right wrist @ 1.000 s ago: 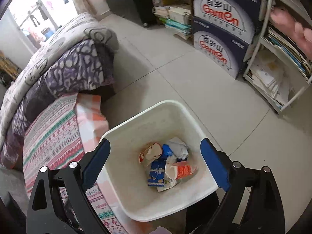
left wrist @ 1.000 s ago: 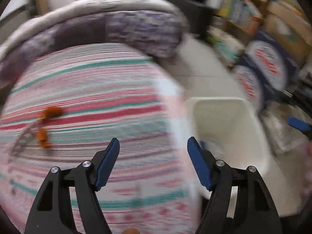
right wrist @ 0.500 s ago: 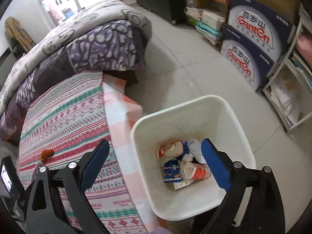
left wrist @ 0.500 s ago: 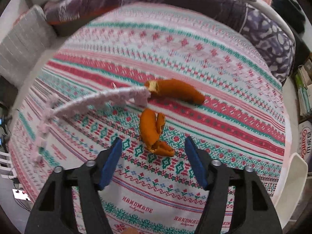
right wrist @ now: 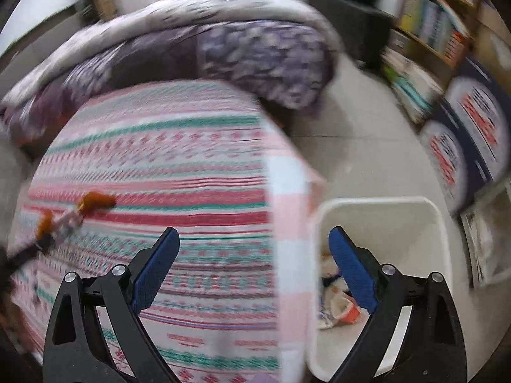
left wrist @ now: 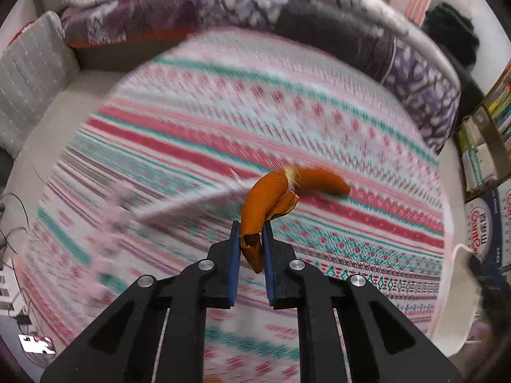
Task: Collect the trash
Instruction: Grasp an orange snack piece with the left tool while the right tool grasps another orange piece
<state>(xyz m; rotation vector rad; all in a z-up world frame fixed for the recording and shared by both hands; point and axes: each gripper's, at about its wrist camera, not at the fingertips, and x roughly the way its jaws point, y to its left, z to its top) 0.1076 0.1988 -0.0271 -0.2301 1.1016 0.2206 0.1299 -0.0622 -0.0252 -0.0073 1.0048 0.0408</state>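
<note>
My left gripper (left wrist: 251,227) has its jaws closing tight on a curled orange peel (left wrist: 262,198), pads pressing its lower end, just above the striped bedspread (left wrist: 207,121). A second orange peel (left wrist: 322,182) lies on the bedspread right behind it, beside a blurred pale lacy strip (left wrist: 191,204). My right gripper (right wrist: 252,239) is open with nothing between its fingers, over the bed's edge next to the white bin (right wrist: 377,202). In the right wrist view the lying peel (right wrist: 95,201) and the held peel (right wrist: 44,220) show at far left. Packaging trash (right wrist: 338,309) lies in the bin.
A purple patterned quilt (right wrist: 255,54) is bunched along the far side of the bed. Tiled floor (right wrist: 361,134) runs to bookshelves (right wrist: 424,32) and blue printed boxes (right wrist: 463,134) at right. A grey cushion (left wrist: 32,89) sits at the left.
My left gripper swung over the bed to the peels and shut on the nearer one, which now hangs off the bedspread. My right gripper shifted left from the bin, staying open.
</note>
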